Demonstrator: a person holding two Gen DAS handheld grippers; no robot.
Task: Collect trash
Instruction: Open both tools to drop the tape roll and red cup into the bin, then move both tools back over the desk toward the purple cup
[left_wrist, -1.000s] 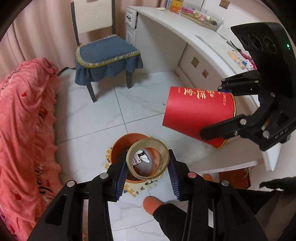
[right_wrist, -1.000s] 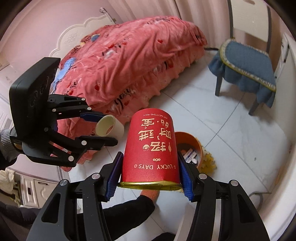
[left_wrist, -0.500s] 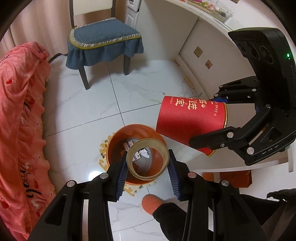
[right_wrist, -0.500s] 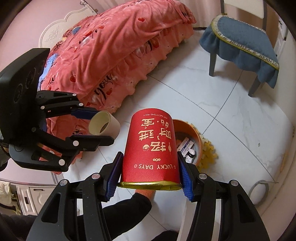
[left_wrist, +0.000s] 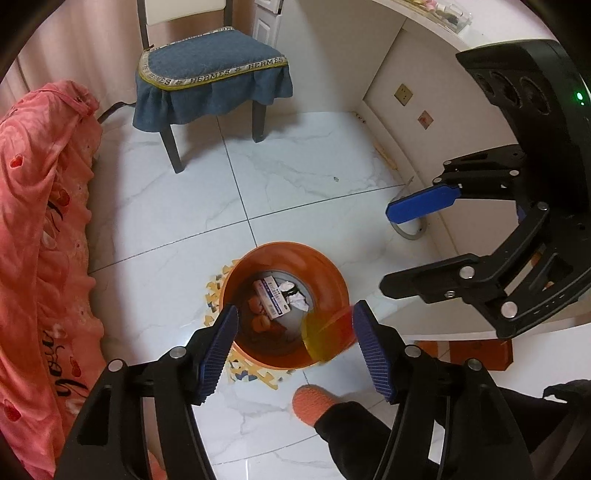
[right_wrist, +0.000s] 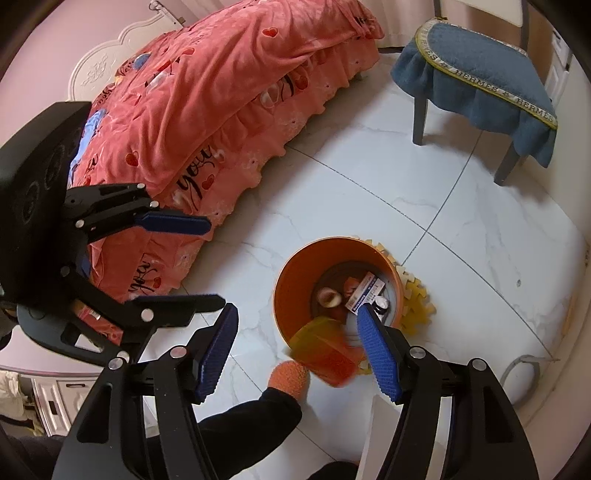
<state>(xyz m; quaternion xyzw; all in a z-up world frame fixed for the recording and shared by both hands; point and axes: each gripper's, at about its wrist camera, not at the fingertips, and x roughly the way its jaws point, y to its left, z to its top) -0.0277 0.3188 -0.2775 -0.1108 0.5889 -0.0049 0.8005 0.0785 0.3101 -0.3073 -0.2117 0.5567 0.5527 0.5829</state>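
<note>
An orange trash bin (left_wrist: 334, 280) stands on the floor below both grippers; it also shows in the right wrist view (right_wrist: 295, 273). Inside lie a white and blue box (left_wrist: 271, 297), crumpled paper (left_wrist: 297, 297) and the tape roll (right_wrist: 328, 296). The red cup (left_wrist: 325, 332) is a blurred streak at the bin's near rim, in mid fall (right_wrist: 321, 350). My left gripper (left_wrist: 293, 349) is open and empty above the bin. My right gripper (right_wrist: 297, 350) is open and empty, and it shows at the right of the left wrist view (left_wrist: 402, 251).
A pink-covered bed (right_wrist: 221, 103) is at the left. A chair with a blue cushion (left_wrist: 210, 70) stands beyond the bin. A white desk (left_wrist: 424, 74) is at the right. A yellow mat (right_wrist: 417, 302) lies under the bin. The person's orange-socked foot (left_wrist: 314, 402) is close by.
Both grippers opened. The tape roll left the left gripper and lies in the bin. The red cup left the right gripper and is falling at the bin's rim.
</note>
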